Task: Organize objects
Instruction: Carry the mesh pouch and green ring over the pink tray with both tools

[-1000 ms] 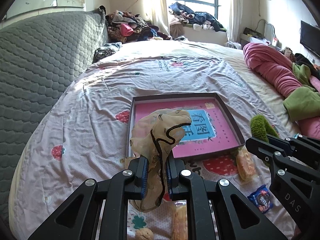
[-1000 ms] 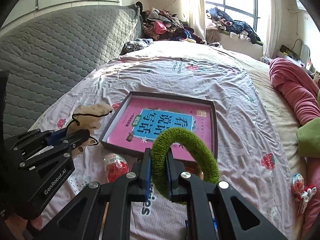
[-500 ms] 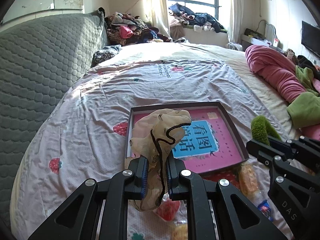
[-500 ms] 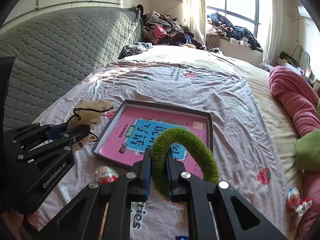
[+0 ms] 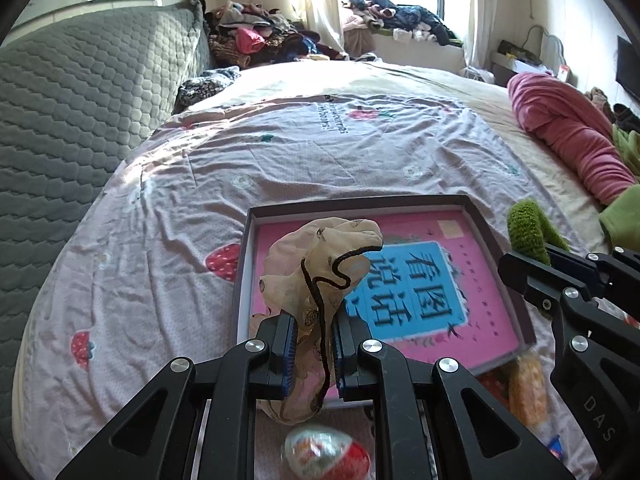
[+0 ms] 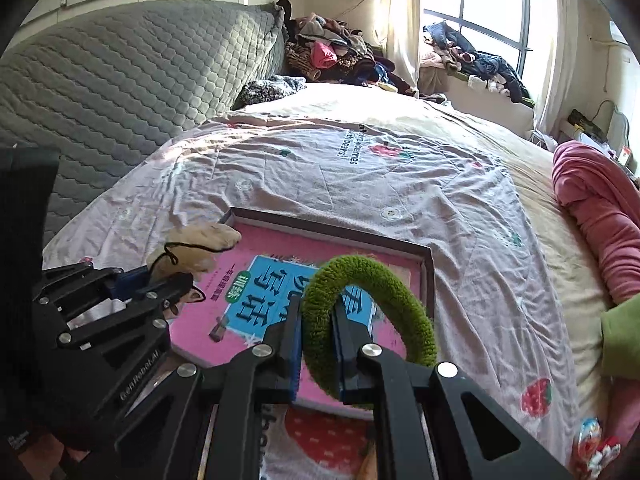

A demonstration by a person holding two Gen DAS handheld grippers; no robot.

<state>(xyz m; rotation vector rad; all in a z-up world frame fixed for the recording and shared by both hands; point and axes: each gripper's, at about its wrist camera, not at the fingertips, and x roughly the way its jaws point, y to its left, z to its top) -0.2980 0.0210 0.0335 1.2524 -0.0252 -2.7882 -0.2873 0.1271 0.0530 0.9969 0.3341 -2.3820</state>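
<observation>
My left gripper [image 5: 314, 354] is shut on a beige cloth pouch with a black cord [image 5: 320, 276], held over the near left corner of a shallow dark-rimmed box [image 5: 496, 240] lined with a pink and blue book cover. In the right wrist view my right gripper [image 6: 318, 344] is shut on a fuzzy green ring [image 6: 384, 292], which arches over the near right part of the same box [image 6: 428, 276]. The left gripper [image 6: 168, 284] with the pouch [image 6: 200, 246] shows at that view's left; the right gripper [image 5: 520, 272] and the ring [image 5: 528, 232] show at the left wrist view's right.
The box lies on a bed with a strawberry-print sheet [image 5: 300, 152]. A foil-wrapped egg [image 5: 324, 454] and an orange snack packet [image 5: 528, 392] lie near the front edge. A grey quilted headboard [image 5: 80, 112] stands left, a pink blanket [image 5: 568, 136] right, and clothes piles at the back.
Both grippers have moved forward over the bed toward the box, so the pouch and the ring now hang over its near part. The foil egg has come into the left wrist view.
</observation>
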